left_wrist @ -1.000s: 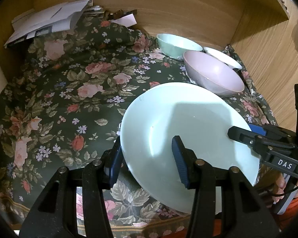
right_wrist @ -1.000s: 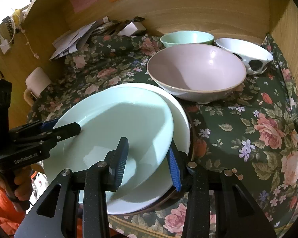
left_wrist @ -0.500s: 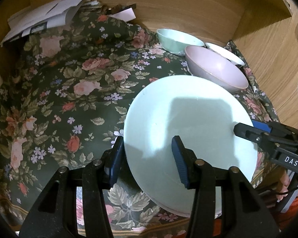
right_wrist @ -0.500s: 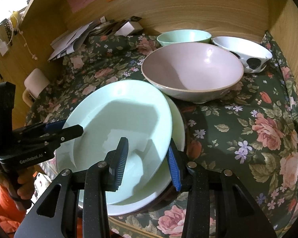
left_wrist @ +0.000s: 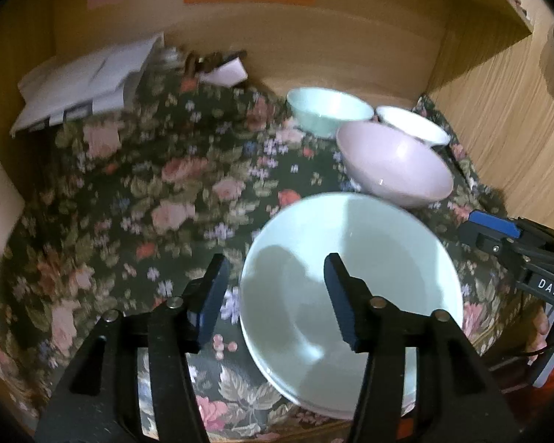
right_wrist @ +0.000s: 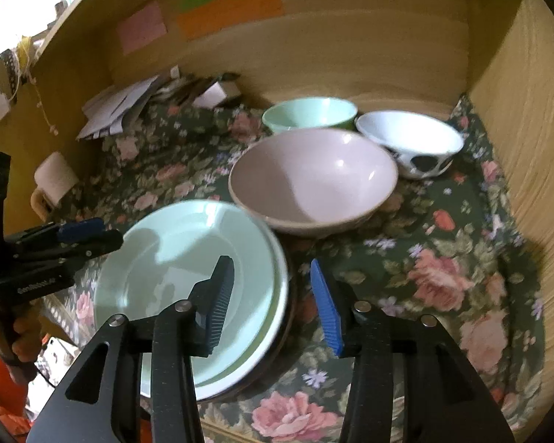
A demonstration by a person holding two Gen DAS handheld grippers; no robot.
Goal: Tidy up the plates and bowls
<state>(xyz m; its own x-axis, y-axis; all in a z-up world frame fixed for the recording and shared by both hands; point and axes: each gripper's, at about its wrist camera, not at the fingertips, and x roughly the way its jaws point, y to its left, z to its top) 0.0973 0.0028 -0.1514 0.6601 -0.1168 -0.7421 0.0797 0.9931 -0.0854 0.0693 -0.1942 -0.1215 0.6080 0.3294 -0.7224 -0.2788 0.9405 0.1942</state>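
A pale green plate lies on top of a stack of plates at the front of the floral cloth. My left gripper is open, its jaws straddling the plate's left rim from above without touching it. My right gripper is open over the stack's right rim, holding nothing. Behind the stack stand a pink bowl, a green bowl and a white bowl with black spots.
The floral cloth covers the desk inside a wooden alcove. Papers are piled at the back left. A wooden wall is close on the right. A roll of paper sits at the left.
Both grippers have opened and let go of the pale green plate, which now rests flat on the stack. Both grippers have pulled back and up.
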